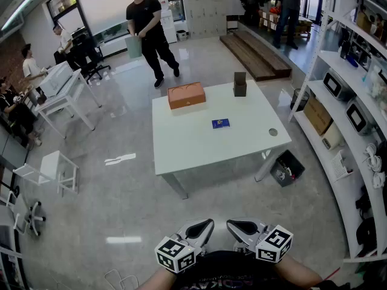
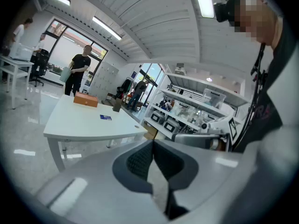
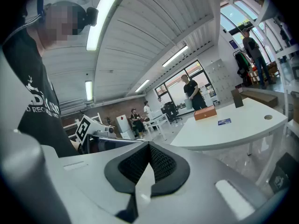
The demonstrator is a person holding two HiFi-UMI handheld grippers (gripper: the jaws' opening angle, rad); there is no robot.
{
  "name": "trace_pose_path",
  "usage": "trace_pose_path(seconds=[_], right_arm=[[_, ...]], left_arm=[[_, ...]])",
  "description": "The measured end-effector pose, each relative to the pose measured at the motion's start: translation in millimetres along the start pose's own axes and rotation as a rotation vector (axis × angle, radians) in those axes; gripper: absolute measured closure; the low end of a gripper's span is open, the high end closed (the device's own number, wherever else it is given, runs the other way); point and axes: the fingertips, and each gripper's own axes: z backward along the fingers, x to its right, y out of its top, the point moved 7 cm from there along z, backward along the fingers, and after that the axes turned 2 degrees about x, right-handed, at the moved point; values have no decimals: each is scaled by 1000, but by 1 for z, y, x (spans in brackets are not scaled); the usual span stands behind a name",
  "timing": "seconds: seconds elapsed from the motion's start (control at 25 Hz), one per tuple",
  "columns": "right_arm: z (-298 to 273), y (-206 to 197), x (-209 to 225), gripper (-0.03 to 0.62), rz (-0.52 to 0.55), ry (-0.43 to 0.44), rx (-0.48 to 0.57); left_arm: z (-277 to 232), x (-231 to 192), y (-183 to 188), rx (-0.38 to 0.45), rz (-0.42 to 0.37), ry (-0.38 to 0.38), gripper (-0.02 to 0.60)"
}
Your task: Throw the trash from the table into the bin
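A white table [image 1: 199, 144] stands a few steps ahead of me. On it lie a small blue packet [image 1: 221, 124], an orange box [image 1: 186, 95] and a dark brown upright box [image 1: 240, 84]. A black bin [image 1: 287, 168] sits on the floor by the table's right leg. My left gripper [image 1: 204, 226] and right gripper [image 1: 237, 226] are held side by side close to my body, far from the table. Both are shut and hold nothing. In the left gripper view the jaws [image 2: 153, 146] meet, with the blue packet [image 2: 105, 117] far off. The right gripper [image 3: 149, 149] also has its pads together.
White shelves [image 1: 344, 101] with appliances and boxes line the right side. A person in black [image 1: 148, 29] walks beyond the table with a pale bin. Desks, chairs and seated people [image 1: 30, 71] fill the left. A wooden platform [image 1: 254, 53] lies behind the table.
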Motion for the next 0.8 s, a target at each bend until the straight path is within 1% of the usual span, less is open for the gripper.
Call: trace_pose_path(seconds=[0.6,0.8], right_arm=[[1,3,-5,594,11,-2,14],[1,1,-3,594,-9,-9,18]], left_arm=[[5,2,2,2,-9,-4,572],[4,1,2,0,-5,-5,572]])
